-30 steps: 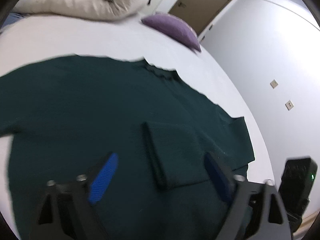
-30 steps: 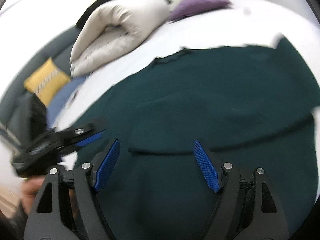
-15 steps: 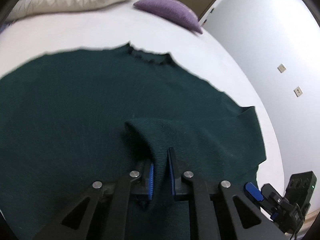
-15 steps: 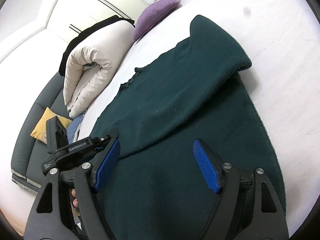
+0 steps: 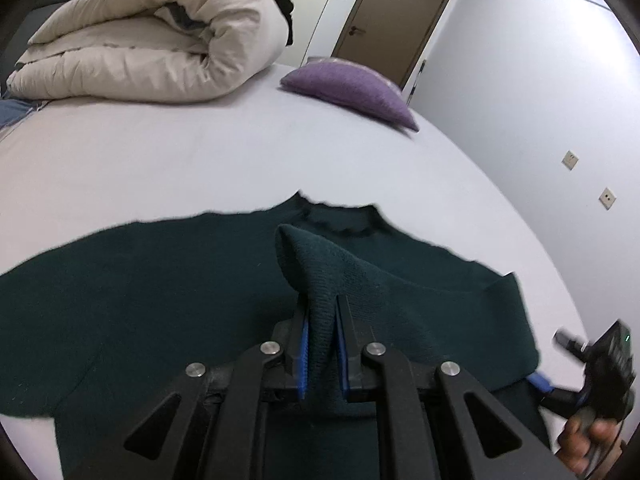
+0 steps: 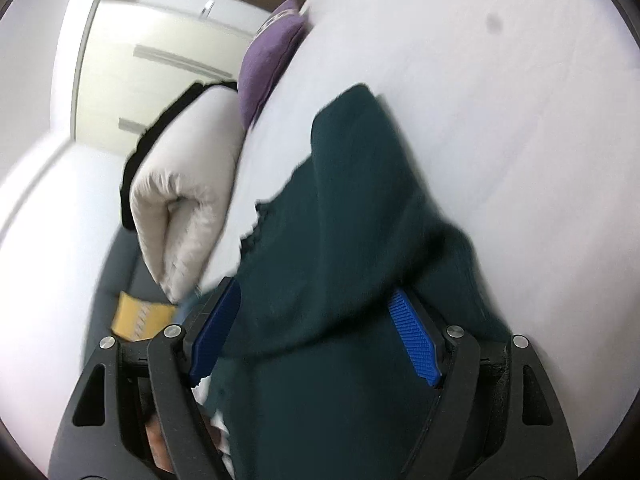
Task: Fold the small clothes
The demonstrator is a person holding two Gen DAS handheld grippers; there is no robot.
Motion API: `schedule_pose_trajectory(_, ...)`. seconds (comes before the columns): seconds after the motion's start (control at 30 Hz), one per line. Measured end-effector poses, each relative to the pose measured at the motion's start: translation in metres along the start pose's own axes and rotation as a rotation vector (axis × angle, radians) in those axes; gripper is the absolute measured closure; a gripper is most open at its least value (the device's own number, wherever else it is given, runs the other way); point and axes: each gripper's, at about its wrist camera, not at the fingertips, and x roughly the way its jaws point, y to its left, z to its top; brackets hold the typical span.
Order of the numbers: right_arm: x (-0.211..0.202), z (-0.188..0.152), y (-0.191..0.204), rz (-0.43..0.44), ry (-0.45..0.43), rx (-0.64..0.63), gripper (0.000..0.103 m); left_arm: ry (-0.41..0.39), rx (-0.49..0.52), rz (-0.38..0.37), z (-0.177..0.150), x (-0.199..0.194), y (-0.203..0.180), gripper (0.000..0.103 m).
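A dark green knit sweater [image 5: 160, 292] lies spread on the white bed [image 5: 160, 168], neck toward the far side. My left gripper [image 5: 322, 344] is shut on the sweater's sleeve cuff [image 5: 316, 264] and holds it lifted above the sweater's body. My right gripper [image 6: 316, 340] is open, its blue pads on either side of the sweater [image 6: 352, 220] near its right edge, where a fold lies over the body. The right gripper also shows at the lower right of the left wrist view [image 5: 560, 384], held in a hand.
A rolled cream duvet [image 5: 152, 40] lies at the far left of the bed, and a purple pillow [image 5: 348, 88] at the far side. A brown door [image 5: 396, 16] and a wall with sockets [image 5: 570, 160] stand beyond. A yellow cushion [image 6: 140, 316] lies on a grey sofa.
My left gripper closed on the sleeve cuff and has lifted it. My right gripper stayed open and moved in closer over the sweater's right edge.
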Motion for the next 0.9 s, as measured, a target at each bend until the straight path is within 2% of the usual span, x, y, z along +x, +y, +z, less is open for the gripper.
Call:
schedule_pose_trajectory(0.07,0.000,0.011,-0.006,-0.029,-0.046,0.023,0.030,0.024,-0.019,0.009,-0.008,0.012,0.009,0.091)
schedule_pose_trajectory(0.13,-0.003,0.021,-0.018,-0.019,-0.078,0.077,0.042,0.034,-0.029,0.017,-0.017,0.019,0.014,0.091)
schedule_pose_trajectory(0.2,-0.009,0.026,-0.031,-0.013,-0.102,0.119,0.059,0.035,-0.048,0.014,-0.023,0.025,0.021,0.090)
schedule_pose_trajectory(0.27,-0.012,0.026,-0.041,-0.009,-0.114,0.126,0.070,0.032,-0.061,0.008,-0.025,0.027,0.023,0.090)
schedule_pose_trajectory(0.3,-0.014,0.024,-0.045,-0.009,-0.119,0.119,0.072,0.029,-0.062,0.007,-0.025,0.027,0.023,0.090)
schedule_pose_trajectory(0.43,-0.023,0.016,-0.045,0.005,-0.113,0.096,0.069,0.023,-0.053,-0.006,-0.027,0.027,0.024,0.090)
schedule_pose_trajectory(0.5,-0.032,0.011,-0.035,-0.017,-0.095,0.084,0.061,0.018,-0.066,-0.028,-0.028,0.028,0.028,0.089)
schedule_pose_trajectory(0.57,-0.045,0.012,-0.017,-0.059,-0.123,0.011,0.060,0.018,-0.078,-0.035,-0.028,0.028,0.030,0.086)
schedule_pose_trajectory(0.63,-0.050,0.023,0.005,-0.138,-0.160,-0.085,0.057,0.012,-0.078,-0.034,-0.029,0.029,0.030,0.086)
schedule_pose_trajectory(0.8,0.003,0.069,0.043,-0.267,-0.081,-0.258,0.056,-0.002,-0.076,-0.033,-0.032,0.029,0.031,0.086)
schedule_pose_trajectory(0.9,0.048,0.084,0.048,-0.386,0.003,-0.327,0.056,-0.004,-0.096,-0.053,-0.033,0.030,0.035,0.086)
